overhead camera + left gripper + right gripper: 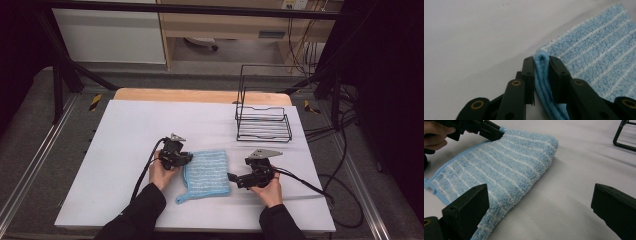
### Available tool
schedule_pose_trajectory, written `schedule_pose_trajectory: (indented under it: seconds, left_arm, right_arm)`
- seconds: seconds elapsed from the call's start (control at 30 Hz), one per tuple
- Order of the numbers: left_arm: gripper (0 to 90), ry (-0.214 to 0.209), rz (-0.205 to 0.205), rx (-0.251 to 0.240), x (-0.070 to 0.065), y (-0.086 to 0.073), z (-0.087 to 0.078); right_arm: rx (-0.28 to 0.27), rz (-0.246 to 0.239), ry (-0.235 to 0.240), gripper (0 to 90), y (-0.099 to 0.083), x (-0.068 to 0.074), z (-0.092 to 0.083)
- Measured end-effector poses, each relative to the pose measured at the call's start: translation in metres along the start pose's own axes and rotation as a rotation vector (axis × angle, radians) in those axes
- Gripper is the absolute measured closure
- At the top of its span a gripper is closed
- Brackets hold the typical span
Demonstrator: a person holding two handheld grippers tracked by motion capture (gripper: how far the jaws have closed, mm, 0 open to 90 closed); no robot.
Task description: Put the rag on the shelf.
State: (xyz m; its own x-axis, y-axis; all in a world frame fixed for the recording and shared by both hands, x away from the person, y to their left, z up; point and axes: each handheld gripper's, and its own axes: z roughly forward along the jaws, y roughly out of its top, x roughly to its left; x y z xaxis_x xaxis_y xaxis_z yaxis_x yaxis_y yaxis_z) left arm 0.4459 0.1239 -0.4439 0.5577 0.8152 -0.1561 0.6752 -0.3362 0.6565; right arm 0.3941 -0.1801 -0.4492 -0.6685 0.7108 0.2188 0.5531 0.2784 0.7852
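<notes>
Left gripper view: jaws apparently pinching towel edge.

Sky-blue towel, fluffy, crossed by thin white stripes, with a plain blue hem pinched between the black fingers of the left gripper. Brass-coloured rivets gleam behind those fingers. Under everything, a pale white table sheet. The right gripper is matt black too, blue-and-white pile just beside its left finger. Farther off, a black wire rack.
</notes>
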Motion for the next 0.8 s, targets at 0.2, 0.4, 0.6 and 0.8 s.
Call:
schedule_pose_trajectory:
  seconds: [0.2, 0.4, 0.6, 0.8]
  left_arm:
    - [75.1, 0.008, 0.0, -0.005, -0.001, -0.001, 0.0]
    - [75.9, -0.002, -0.046, -0.03, 0.001, -0.005, 0.0]
    - [76.2, -0.024, -0.056, -0.059, 0.004, -0.009, 0.001]
    - [76.5, -0.018, -0.056, -0.09, 0.003, -0.013, 0.001]
  right_arm:
    - [-0.013, 0.018, -0.017, 3.0, 0.003, -0.003, 0.003]
    - [-0.065, 0.049, -0.041, 4.8, 0.022, -0.006, 0.011]
    - [-0.14, 0.093, -0.022, 9.3, 0.038, -0.006, 0.021]
    - [-0.125, 0.103, -0.047, 24.4, 0.038, -0.012, 0.047]
